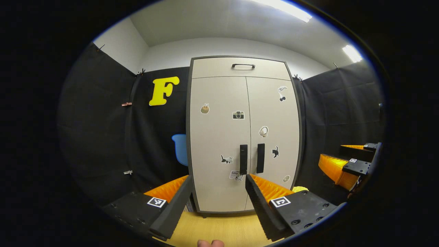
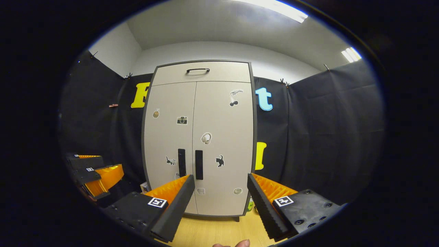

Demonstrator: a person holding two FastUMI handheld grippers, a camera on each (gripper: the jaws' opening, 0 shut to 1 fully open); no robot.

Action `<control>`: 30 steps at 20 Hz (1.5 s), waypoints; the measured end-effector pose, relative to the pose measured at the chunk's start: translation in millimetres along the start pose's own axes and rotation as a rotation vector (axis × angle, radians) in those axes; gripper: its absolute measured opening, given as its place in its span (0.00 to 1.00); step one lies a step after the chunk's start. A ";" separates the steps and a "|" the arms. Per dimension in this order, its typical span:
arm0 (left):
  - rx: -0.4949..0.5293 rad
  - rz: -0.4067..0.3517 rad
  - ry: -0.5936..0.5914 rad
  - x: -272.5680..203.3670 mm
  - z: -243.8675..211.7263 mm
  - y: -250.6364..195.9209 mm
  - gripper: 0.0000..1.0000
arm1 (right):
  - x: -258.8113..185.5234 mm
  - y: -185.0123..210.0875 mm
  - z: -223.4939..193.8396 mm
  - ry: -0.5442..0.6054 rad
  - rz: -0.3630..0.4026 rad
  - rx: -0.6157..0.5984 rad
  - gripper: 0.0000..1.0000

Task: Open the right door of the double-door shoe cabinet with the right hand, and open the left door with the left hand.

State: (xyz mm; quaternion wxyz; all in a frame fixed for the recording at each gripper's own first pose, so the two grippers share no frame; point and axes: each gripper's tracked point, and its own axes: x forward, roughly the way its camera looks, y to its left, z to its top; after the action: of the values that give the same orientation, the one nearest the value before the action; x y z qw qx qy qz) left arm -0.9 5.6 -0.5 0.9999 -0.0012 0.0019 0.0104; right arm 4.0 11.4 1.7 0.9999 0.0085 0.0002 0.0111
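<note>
Both grippers released, well short of the closed shoe cabinet.

The right gripper [image 2: 219, 192], jaws spread, should close squarely on the black vertical bar handle [image 2: 199, 164] right of the tall beige double-door shoe cabinet's [image 2: 223, 113] centre seam (left gripper [image 1: 217, 193] likewise agape), then pull outward.

shoe cabinet [image 1: 219, 144] | beige, upright | both doors shut | stickers on fronts

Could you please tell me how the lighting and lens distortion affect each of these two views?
Left gripper view: the bright ceiling light strip blows out to white, and the tall beige double-door shoe cabinet bulges outward, its edges bowed. Right gripper view: the same cabinet is evenly lit and sharp, its sides curved by the fisheye; the black cloth wall falls off into darkness toward the rim.
</note>
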 end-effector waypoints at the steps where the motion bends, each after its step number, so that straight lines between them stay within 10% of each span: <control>1: 0.000 0.000 -0.001 0.3 -0.1 0.1 0.95 | 2.9 2.8 -0.8 0.007 0.006 0.004 0.98; 30: -0.035 0.000 0.031 32.6 -30.7 73.9 0.95 | 244.9 78.5 -84.2 0.109 0.012 0.034 0.98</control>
State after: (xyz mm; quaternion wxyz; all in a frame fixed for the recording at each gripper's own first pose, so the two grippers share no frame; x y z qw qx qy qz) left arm 30.0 80.1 -31.5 0.9996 -0.0188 0.0174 0.0104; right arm 247.0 96.7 -81.2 0.9980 0.0250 0.0548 0.0173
